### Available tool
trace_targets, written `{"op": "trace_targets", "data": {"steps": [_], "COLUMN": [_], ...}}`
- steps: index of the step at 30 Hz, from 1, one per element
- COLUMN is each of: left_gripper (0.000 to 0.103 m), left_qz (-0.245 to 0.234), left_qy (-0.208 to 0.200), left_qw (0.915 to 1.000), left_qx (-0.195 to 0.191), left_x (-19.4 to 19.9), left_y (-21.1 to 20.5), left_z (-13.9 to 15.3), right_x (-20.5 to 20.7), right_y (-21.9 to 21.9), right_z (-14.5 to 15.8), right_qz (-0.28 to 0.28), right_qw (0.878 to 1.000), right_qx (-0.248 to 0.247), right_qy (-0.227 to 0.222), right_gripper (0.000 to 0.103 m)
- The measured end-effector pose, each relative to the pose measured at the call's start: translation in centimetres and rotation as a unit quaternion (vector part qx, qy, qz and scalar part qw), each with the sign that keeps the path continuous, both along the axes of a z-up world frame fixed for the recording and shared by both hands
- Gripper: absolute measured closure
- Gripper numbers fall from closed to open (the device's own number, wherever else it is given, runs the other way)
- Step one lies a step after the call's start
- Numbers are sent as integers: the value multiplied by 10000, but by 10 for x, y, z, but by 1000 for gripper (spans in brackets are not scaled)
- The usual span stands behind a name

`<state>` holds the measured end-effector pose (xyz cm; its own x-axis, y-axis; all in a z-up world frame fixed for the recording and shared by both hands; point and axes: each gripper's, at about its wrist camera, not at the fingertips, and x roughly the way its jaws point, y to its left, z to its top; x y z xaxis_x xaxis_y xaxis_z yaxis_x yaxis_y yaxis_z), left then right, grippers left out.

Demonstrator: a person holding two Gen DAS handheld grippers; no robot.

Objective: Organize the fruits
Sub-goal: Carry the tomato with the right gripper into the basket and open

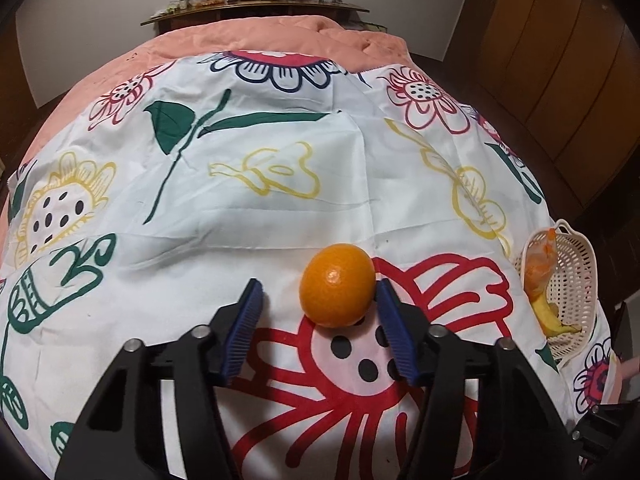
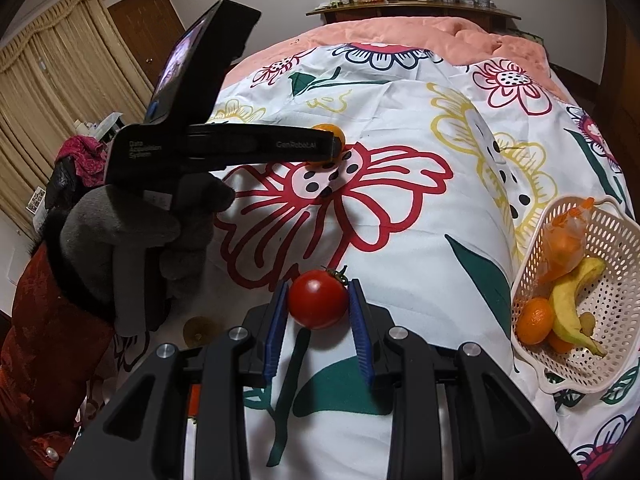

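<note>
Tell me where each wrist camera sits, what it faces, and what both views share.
Left wrist: on the left gripper, angled down at the floral cloth; black arms and blue pads frame an orange, only the right pad touching it.
Right wrist: on the right gripper, angled down; pads clamp a tomato; a gloved hand holding the left gripper shows at left.
Shared: the orange, the cloth, the white basket of fruit at right, and the far shelf.
</note>
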<state>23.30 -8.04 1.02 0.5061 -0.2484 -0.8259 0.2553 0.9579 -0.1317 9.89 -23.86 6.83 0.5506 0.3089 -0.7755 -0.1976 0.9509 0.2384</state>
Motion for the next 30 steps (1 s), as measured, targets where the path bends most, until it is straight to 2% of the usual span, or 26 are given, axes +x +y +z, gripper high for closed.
{"op": "trace_targets", "data": {"steps": [4, 18, 30], "left_gripper": [63, 63, 63], "left_qz": [-184, -225, -624], "left_qy": [33, -340, -571], "left_qw": [9998, 9989, 9963], "left_qx": [-63, -248, -172], "left_x": [1, -22, -50], "left_y": [-5, -6, -38], "left_z": [-2, 25, 49], "right_x": [0, -10, -29], "right_y": [0, -21, -93], "right_z": [0, 8, 9], "right_qz": [-5, -299, -1157], "right_qw": [10000, 9993, 9922], "right_qx": [-1, 186, 383], "right_qy": [-6, -158, -259], "right_gripper": [73, 73, 73]}}
